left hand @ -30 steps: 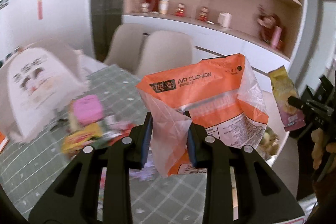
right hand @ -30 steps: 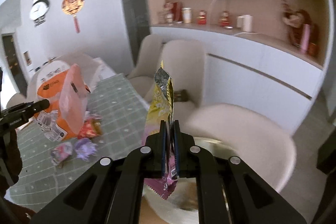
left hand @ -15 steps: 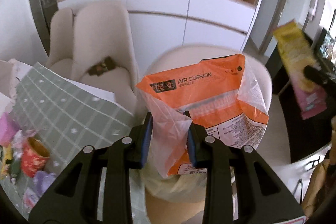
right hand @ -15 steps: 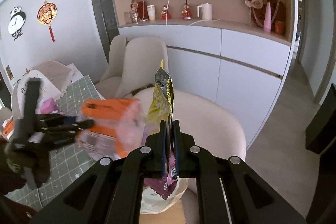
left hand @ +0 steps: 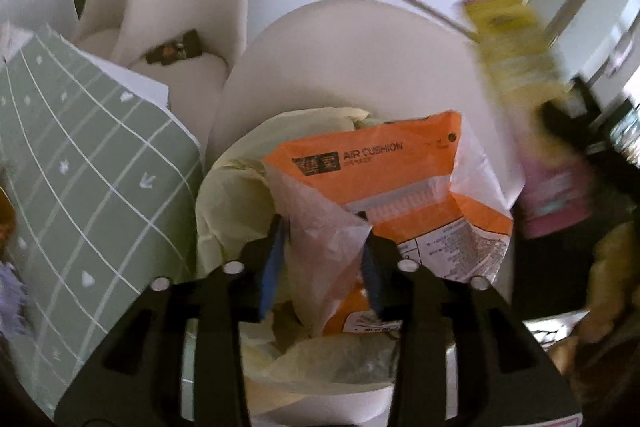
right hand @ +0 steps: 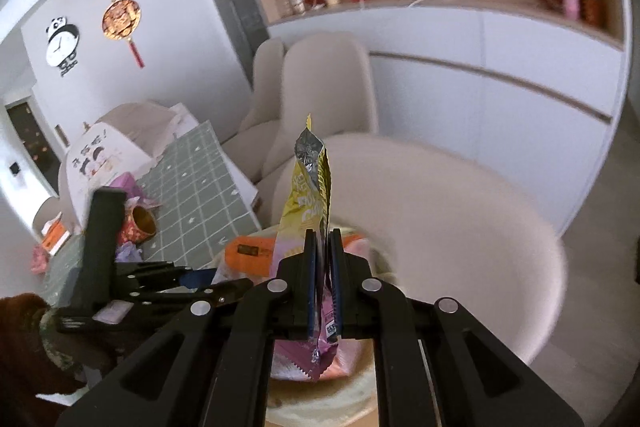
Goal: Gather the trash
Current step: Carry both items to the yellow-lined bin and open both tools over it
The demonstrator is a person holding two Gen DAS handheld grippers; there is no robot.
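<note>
Left tool sits low-centre in the left wrist view, aimed steeply down over the lined trash bin. Its jaws have just been opening; the orange air-cushion bag is between them, but there is a clear gap on the left side between the blue pad and the plastic, so the pads look off it. My read: this is the release, bag hanging right above the bin mouth so it falls into the pale liner rather than onto the chair behind.

Right tool, bottom-centre of the right wrist view, is clamped tight on the yellow-and-pink snack packet, pads pinching the flat lower part so the packet stands upright out of the jaws. The grip near the lower end keeps a limp wrapper from flopping. It waits above and beside the bin, with the left tool at lower left of that view, so the two drops probably go one after the other.

More trash is left on the green grid-pattern table, mid-left in the right view: a red and gold cup lying on its side, purple wrappers near it, and a pink item further back, too blurred to name. So the collecting seems partway done.

Risk as I judge it: the orange bag is wide and light and could catch the bin rim or hang on the liner edge.
</note>
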